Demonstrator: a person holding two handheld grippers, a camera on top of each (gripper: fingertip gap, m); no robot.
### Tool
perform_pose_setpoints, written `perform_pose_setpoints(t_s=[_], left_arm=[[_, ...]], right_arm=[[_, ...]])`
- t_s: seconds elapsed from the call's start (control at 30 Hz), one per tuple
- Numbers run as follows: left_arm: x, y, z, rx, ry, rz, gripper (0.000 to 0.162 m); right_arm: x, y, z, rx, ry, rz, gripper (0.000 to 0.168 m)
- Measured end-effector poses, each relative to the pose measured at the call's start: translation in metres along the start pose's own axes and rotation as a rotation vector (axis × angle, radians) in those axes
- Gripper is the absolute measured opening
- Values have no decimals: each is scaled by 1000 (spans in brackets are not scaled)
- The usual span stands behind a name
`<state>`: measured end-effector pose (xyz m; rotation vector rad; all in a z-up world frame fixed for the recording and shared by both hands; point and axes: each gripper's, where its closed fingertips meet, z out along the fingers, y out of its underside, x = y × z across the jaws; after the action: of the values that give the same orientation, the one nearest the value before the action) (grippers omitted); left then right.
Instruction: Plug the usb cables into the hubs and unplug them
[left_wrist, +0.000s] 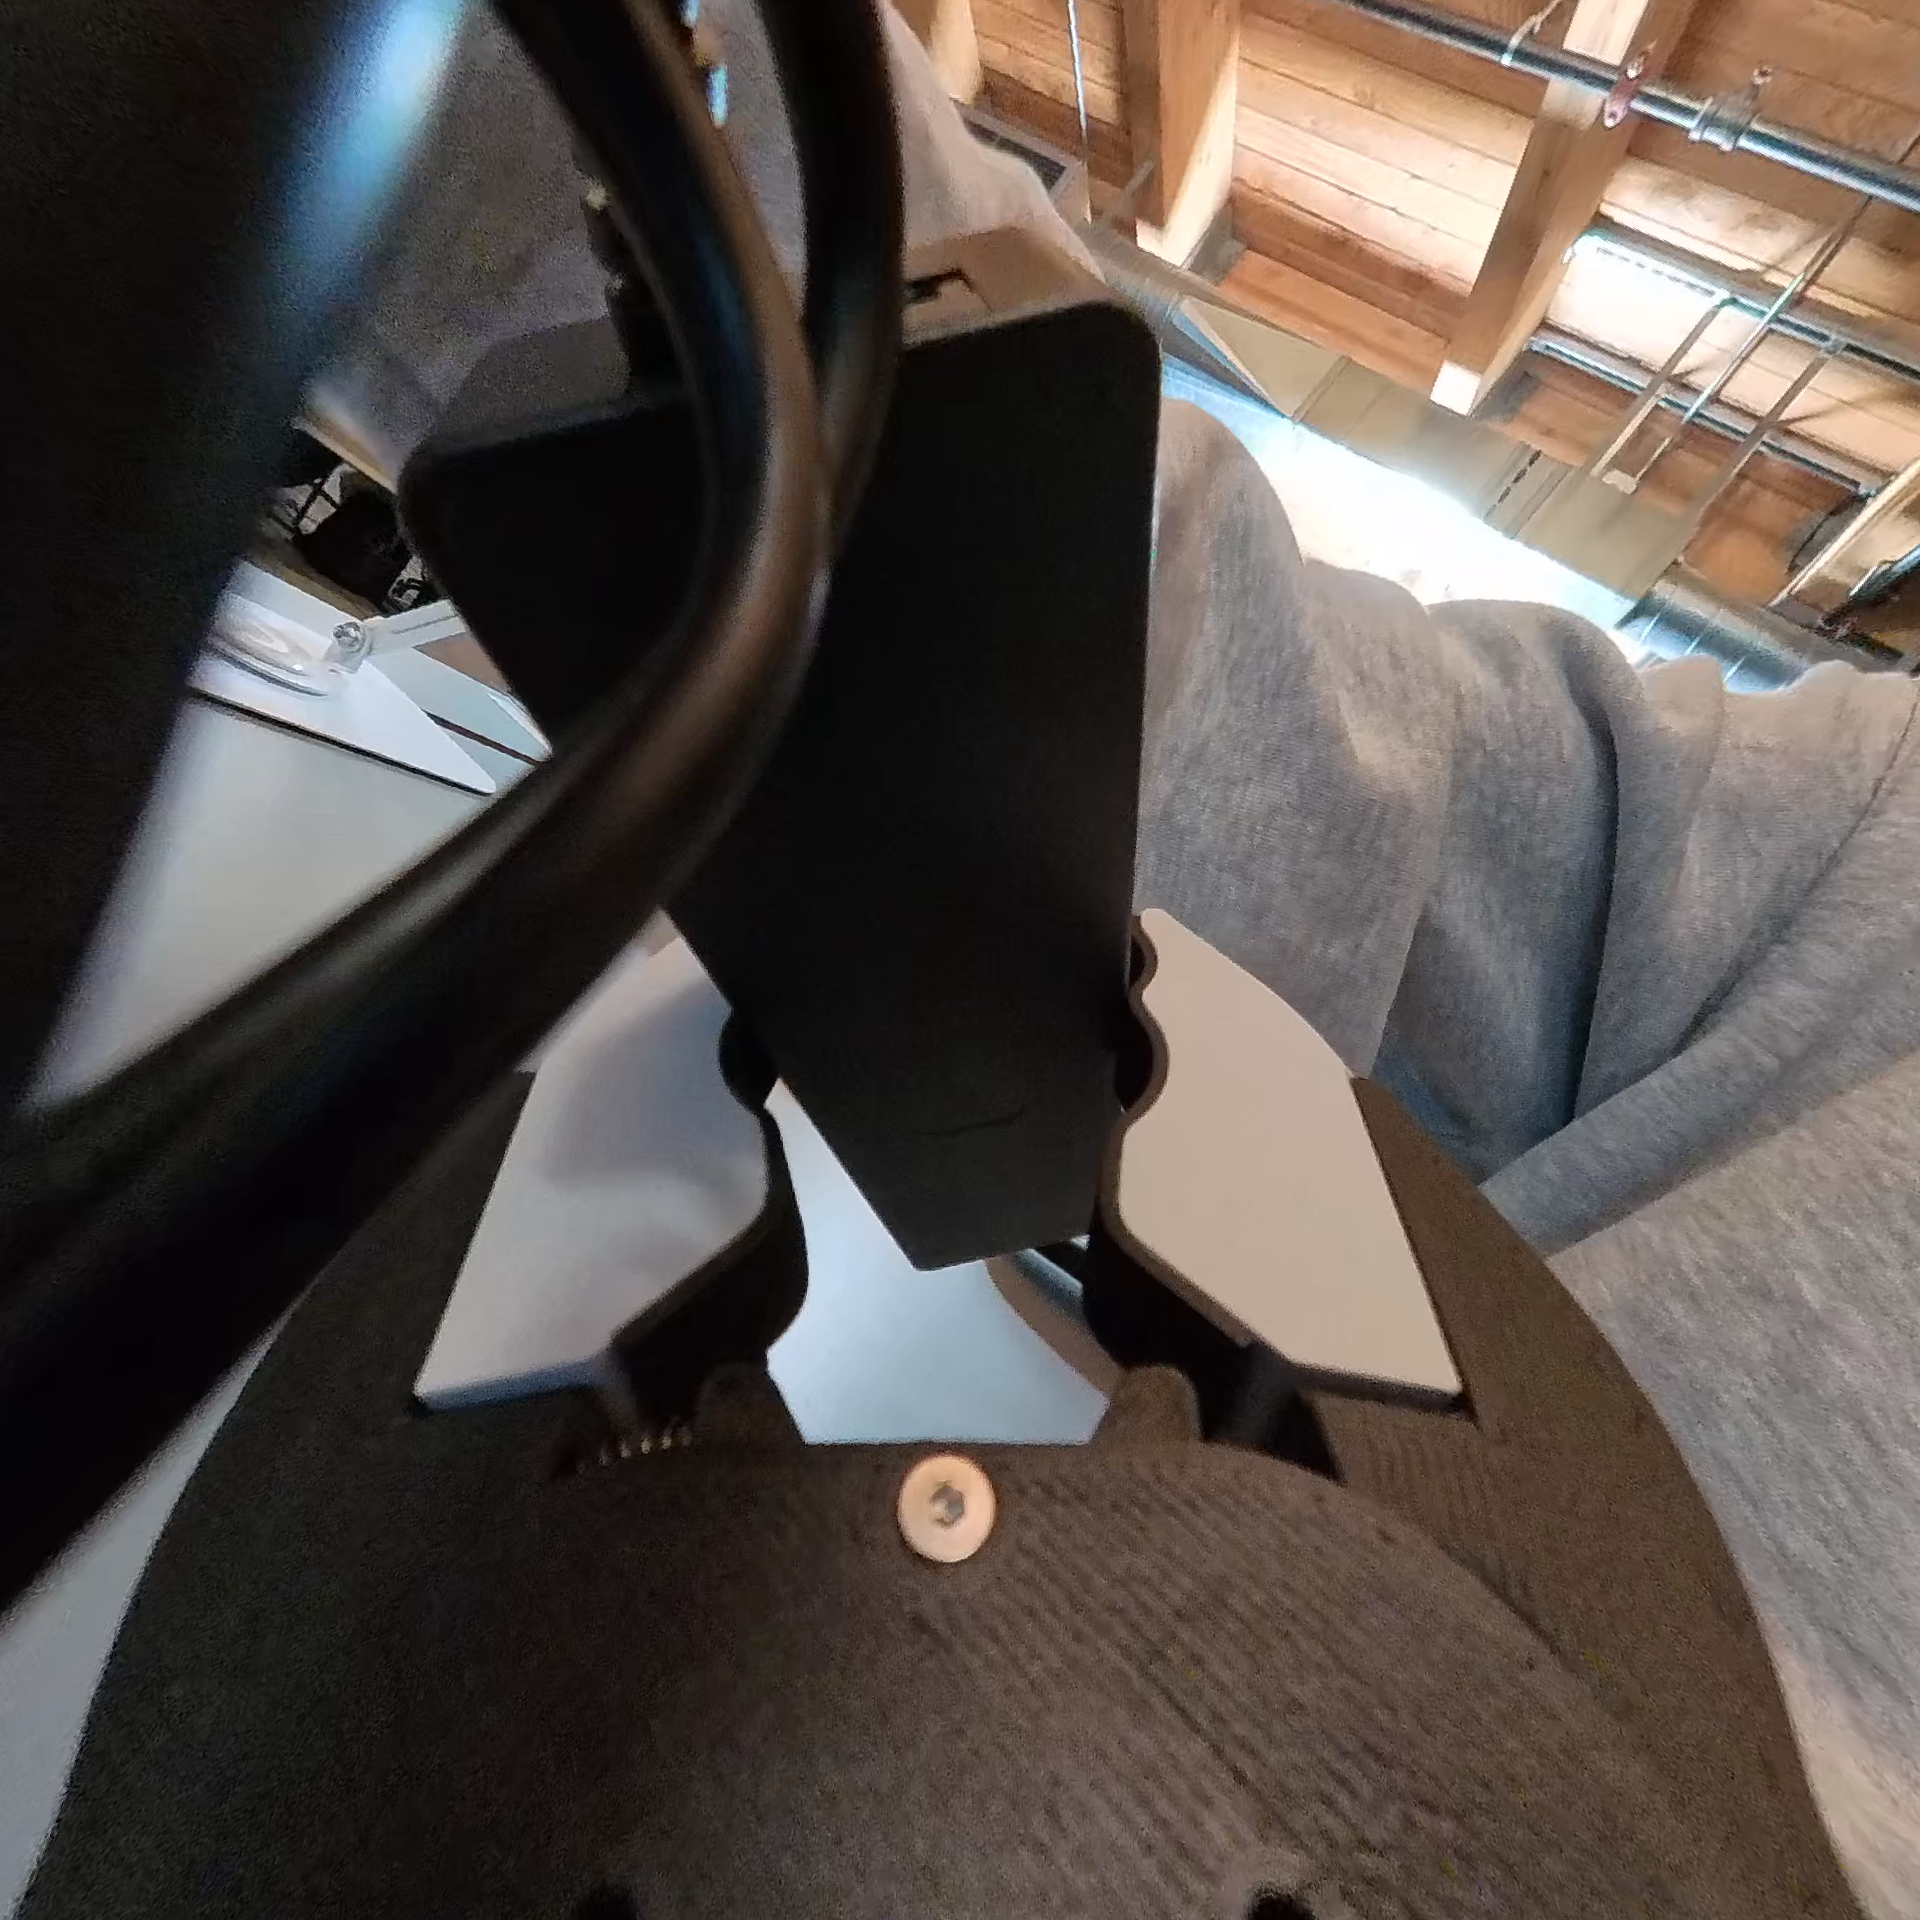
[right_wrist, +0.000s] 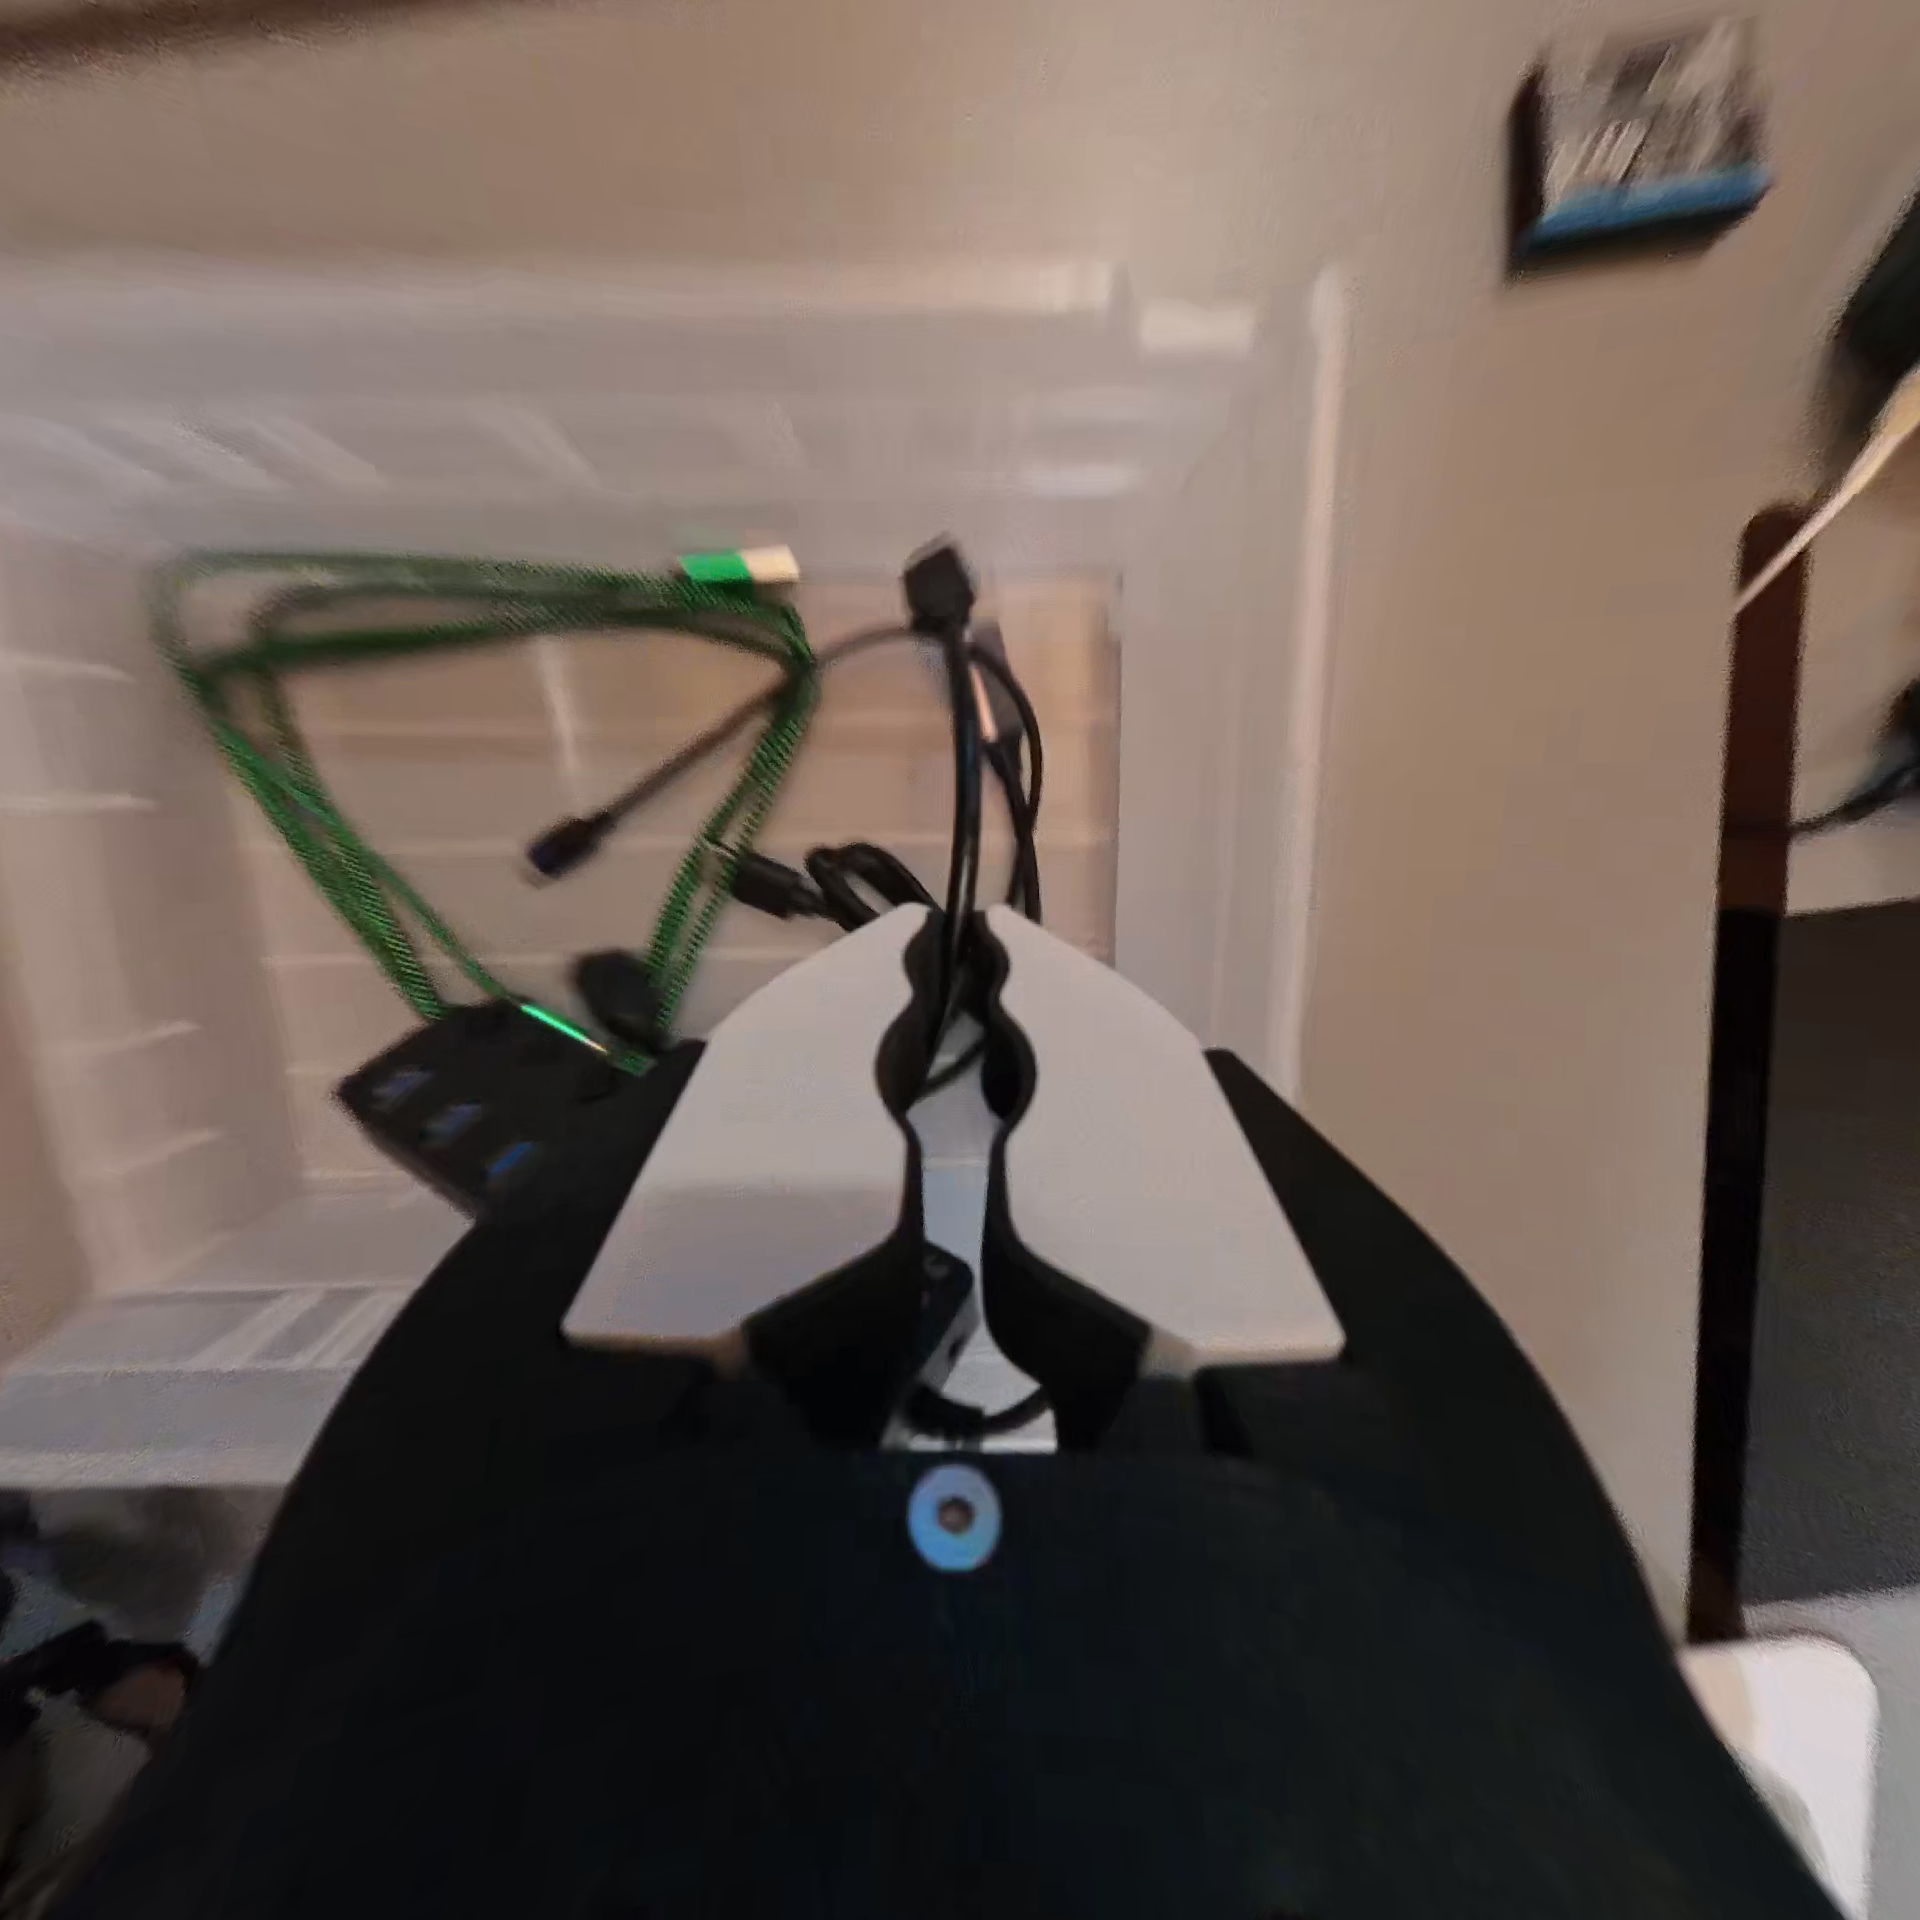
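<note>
A: What is held by the left gripper (left_wrist: 935, 1039)?

B: A flat black hub (left_wrist: 914, 748) is clamped between its fingers, which are spread only as wide as the hub's body. The hub is pointed up and away from the gripper.

A: Is anything in the way?

B: Thick black cables (left_wrist: 727, 499) are looped close to the lens, up and to the left of the fingers, so much of that side is hidden. A grey sleeve (left_wrist: 1507, 831) is seen to the right, wooden ceiling beams (left_wrist: 1507, 208) beyond.

A: And the right gripper (right_wrist: 956, 925)?

B: It is closed nearly fully on a thin black cable (right_wrist: 961, 790), whose plug stands above the fingertips. To the left, a green braided cable (right_wrist: 468, 613) and a second black hub (right_wrist: 468, 1101) are seen, blurred, before a clear plastic bin (right_wrist: 623, 364).
</note>
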<state>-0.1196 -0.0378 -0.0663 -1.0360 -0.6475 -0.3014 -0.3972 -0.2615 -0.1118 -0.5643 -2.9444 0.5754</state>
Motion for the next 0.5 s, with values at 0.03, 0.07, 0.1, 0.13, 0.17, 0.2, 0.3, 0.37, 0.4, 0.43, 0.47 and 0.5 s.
perform_pose_setpoints(t_s=[0.03,0.07,0.1,0.13,0.17,0.2,0.3,0.37,0.4,0.43,0.47,0.5], left_arm=[[0,1,0,-2,1,-1,65],[0,1,1,-4,1,-4,65],[-1,2,1,-4,1,-8,65],[-1,2,1,-4,1,-11,65],[0,2,2,-5,2,-12,65],[0,3,2,-6,2,-10,65],[0,5,3,-13,2,-5,65],[0,6,4,-14,1,-7,65],[0,6,4,-12,1,-9,65],[0,5,4,-9,2,-10,65],[0,4,3,-4,3,-10,65],[-1,3,4,1,4,-10,65]], right_arm=[[-3,-10,-17,84,-21,4,4],[-6,-19,-36,166,-39,4,4],[-8,-26,-57,245,-51,2,4],[-9,-30,-78,320,-55,1,4],[-10,-32,-101,400,-61,0,4],[-10,-33,-125,485,-69,2,5],[-15,-20,-198,729,-153,47,5],[-22,6,-237,854,-255,103,5],[-26,23,-253,910,-303,129,4],[-29,43,-264,950,-339,158,5],[-33,65,-271,985,-369,180,4],[-38,89,-276,1014,-399,198,4]])
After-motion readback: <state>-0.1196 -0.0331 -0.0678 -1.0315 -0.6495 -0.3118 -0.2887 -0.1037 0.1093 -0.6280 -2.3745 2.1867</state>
